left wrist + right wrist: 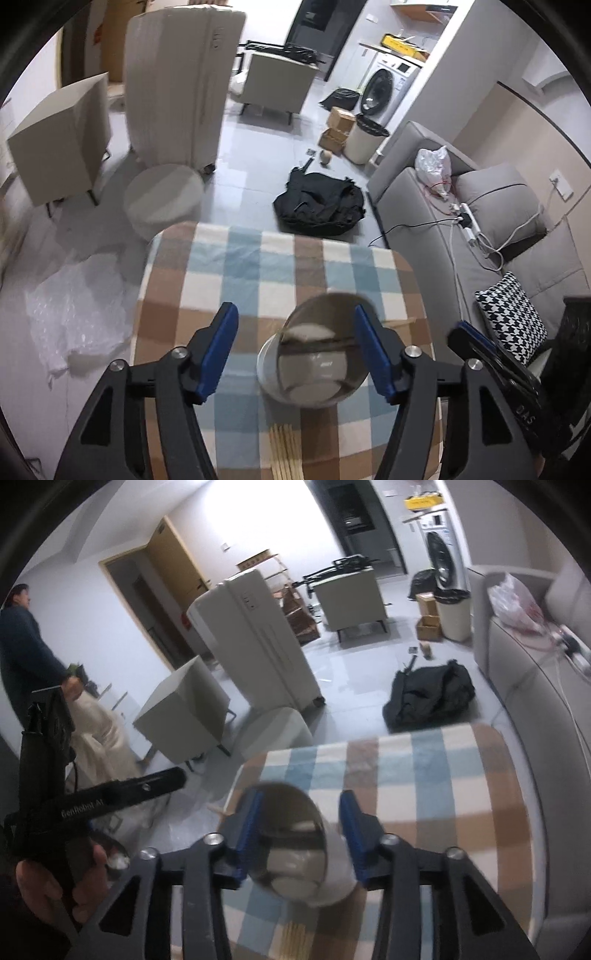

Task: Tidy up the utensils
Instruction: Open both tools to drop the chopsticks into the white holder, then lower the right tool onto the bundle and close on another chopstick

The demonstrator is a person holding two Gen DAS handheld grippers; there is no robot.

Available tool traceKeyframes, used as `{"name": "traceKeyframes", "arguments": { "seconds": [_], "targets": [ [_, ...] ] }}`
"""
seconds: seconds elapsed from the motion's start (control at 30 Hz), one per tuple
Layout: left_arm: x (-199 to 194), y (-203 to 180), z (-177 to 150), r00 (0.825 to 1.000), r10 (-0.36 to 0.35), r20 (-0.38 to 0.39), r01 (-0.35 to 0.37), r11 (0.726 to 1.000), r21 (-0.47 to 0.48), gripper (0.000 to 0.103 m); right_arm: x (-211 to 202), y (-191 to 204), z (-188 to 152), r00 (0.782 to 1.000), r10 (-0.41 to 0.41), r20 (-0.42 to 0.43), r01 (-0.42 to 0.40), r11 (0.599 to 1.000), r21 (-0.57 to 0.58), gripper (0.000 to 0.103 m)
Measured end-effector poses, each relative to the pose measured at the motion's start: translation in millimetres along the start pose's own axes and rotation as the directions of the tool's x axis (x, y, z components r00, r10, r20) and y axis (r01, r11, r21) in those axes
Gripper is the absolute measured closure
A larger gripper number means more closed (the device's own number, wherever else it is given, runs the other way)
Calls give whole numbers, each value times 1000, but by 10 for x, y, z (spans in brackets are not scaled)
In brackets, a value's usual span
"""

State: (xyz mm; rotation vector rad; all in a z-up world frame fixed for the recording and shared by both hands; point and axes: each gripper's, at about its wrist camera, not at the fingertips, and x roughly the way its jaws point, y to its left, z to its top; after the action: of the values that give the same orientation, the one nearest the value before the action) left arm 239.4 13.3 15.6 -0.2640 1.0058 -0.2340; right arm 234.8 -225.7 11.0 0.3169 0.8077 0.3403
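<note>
A shiny metal cup stands on the checkered tablecloth, tilted toward the cameras, with dark utensils lying inside it. My left gripper is open above the table; its right finger sits beside the cup's rim. Pale wooden chopsticks lie in a bundle on the cloth below the cup. In the right wrist view the cup sits between the fingers of my open right gripper, nearer the left finger. The chopsticks show at the bottom edge. The left gripper body appears at left.
A grey sofa with cables and a patterned cushion runs along the table's right side. A black bag lies on the floor beyond the table. A round white stool and bubble wrap are at left. A person stands far left.
</note>
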Motion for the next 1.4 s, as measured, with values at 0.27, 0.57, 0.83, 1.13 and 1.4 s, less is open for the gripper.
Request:
{"name": "traceKeyframes", "arguments": {
  "seconds": [0.27, 0.57, 0.83, 1.13, 1.4],
  "targets": [
    [-143, -50, -399, 997, 72, -8, -72, 997, -15, 42, -358, 53, -470, 1000, 0, 20, 0, 1000, 10, 48],
    [-346, -236, -728, 991, 127, 28, -128, 991, 43, 41, -681, 194, -799, 998, 2, 70, -2, 1000, -10, 36],
    [-377, -225, -995, 988, 151, 32, -152, 987, 44, 32, -822, 204, -1040, 997, -17, 70, 18, 1000, -8, 29],
    [-179, -198, -1364, 984, 175, -21, -173, 983, 54, 26, -728, 187, -1370, 999, -54, 4, 54, 998, -16, 17],
    [39, -70, -1612, 974, 218, -56, -214, 974, 72, 26, -465, 132, -1666, 989, -104, -106, 102, 995, -20, 13]
  ]
}}
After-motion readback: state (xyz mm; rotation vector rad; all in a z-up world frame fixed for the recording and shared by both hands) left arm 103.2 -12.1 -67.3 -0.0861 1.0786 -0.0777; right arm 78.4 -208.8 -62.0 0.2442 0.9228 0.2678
